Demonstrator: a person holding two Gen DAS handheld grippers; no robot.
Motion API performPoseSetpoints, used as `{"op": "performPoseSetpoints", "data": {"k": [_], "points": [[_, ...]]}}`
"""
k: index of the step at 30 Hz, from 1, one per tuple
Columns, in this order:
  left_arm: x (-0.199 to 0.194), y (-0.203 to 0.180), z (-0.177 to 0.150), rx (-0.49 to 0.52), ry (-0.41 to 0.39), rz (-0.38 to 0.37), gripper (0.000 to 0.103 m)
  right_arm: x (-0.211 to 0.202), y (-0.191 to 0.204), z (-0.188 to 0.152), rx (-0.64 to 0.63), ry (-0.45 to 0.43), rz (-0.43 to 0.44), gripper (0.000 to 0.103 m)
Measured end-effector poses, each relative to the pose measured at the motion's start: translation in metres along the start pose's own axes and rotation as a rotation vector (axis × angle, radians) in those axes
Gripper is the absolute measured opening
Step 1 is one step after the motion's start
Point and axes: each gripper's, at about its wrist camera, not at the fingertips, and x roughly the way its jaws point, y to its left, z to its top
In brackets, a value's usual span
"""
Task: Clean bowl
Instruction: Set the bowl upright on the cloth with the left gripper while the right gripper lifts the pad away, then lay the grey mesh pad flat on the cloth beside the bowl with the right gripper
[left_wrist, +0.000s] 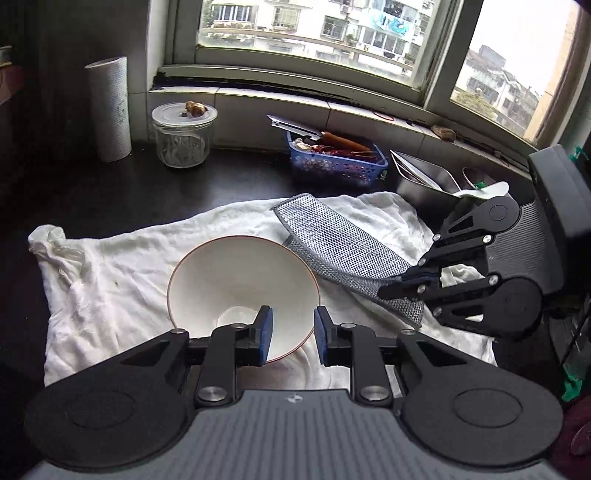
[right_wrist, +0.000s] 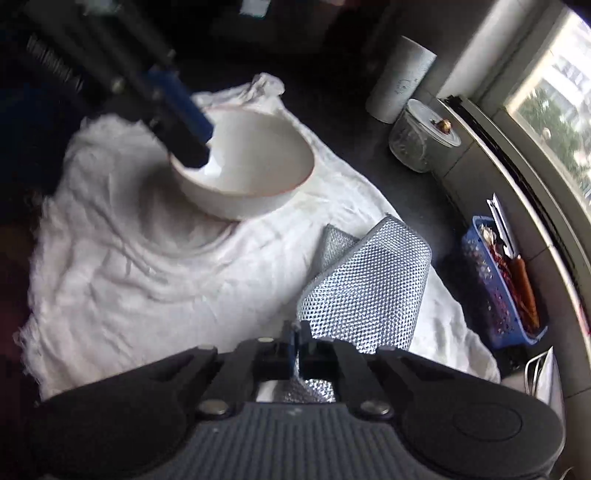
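Bowl: the white bowl (left_wrist: 236, 284), round and glossy with a thin reddish rim, sat tilted on the white towel (left_wrist: 122, 288), mouth open toward the window.
Left claw: the left claw (left_wrist: 293, 334) straddled the bowl's near rim, one blue pad inside, one outside; a gap showed at the outer pad, and whether it pinched the wall I couldn't tell.
Cloth: a silvery mesh scouring cloth (left_wrist: 332, 243) lay just beside the bowl, one corner lifted and curling.
Right claw: the right claw (right_wrist: 294, 334) was pressed together, pinching that cloth's corner.
Towel: rumpled, soft, spread over the dark surface (left_wrist: 147, 192).
Behind: a lidded glass jar (left_wrist: 184, 136) and a paper towel roll (left_wrist: 110, 110) stood by the sill.
Right side: a blue perforated basket (left_wrist: 336, 162) held a cleaver and red bits; a steel tray (left_wrist: 424, 177) sat next to it.
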Motion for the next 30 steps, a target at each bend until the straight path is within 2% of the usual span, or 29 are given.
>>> {"op": "performPoseSetpoints", "data": {"k": [3,5,7,11,14,16,19,22,24,26,27,28,29,30], "points": [[-0.004,0.009,-0.002,-0.069,-0.006,0.01,0.023,-0.03,-0.027,0.012,0.209,-0.131,0.069,0.002],[-0.006,0.014,-0.003,-0.104,-0.005,0.021,0.023,-0.058,-0.043,0.023,0.346,-0.251,0.166,0.002],[-0.008,0.017,-0.004,-0.129,-0.005,0.029,0.023,-0.099,-0.056,0.036,0.455,-0.433,0.305,0.002],[-0.012,0.016,-0.006,-0.151,-0.012,0.036,0.023,-0.133,-0.077,0.041,0.565,-0.559,0.355,0.002],[-0.013,0.014,-0.01,-0.156,-0.007,0.035,0.023,-0.12,-0.094,0.019,0.662,-0.474,0.265,0.002],[-0.012,0.012,-0.013,-0.161,0.001,0.038,0.023,-0.087,-0.105,-0.012,0.746,-0.37,0.242,0.002],[-0.013,0.01,-0.017,-0.172,0.011,0.04,0.023,-0.036,-0.103,-0.054,0.793,-0.177,0.113,0.002],[-0.018,0.007,-0.02,-0.176,0.017,0.045,0.023,-0.021,-0.094,-0.07,0.754,-0.096,-0.012,0.003],[-0.018,0.007,-0.021,-0.189,0.024,0.048,0.023,-0.017,-0.086,-0.074,0.707,-0.063,-0.087,0.007],[-0.018,0.006,-0.023,-0.2,0.03,0.049,0.023,-0.022,-0.077,-0.069,0.629,-0.053,-0.154,0.016],[-0.017,0.005,-0.024,-0.203,0.034,0.049,0.023,-0.025,-0.072,-0.066,0.581,-0.049,-0.203,0.025],[-0.017,0.004,-0.024,-0.204,0.038,0.048,0.023,-0.028,-0.067,-0.064,0.533,-0.044,-0.251,0.03],[-0.016,0.004,-0.024,-0.205,0.043,0.044,0.023,-0.031,-0.064,-0.062,0.499,-0.042,-0.302,0.032],[-0.015,0.003,-0.024,-0.203,0.048,0.042,0.023,-0.038,-0.061,-0.06,0.483,-0.066,-0.292,0.033]]}}
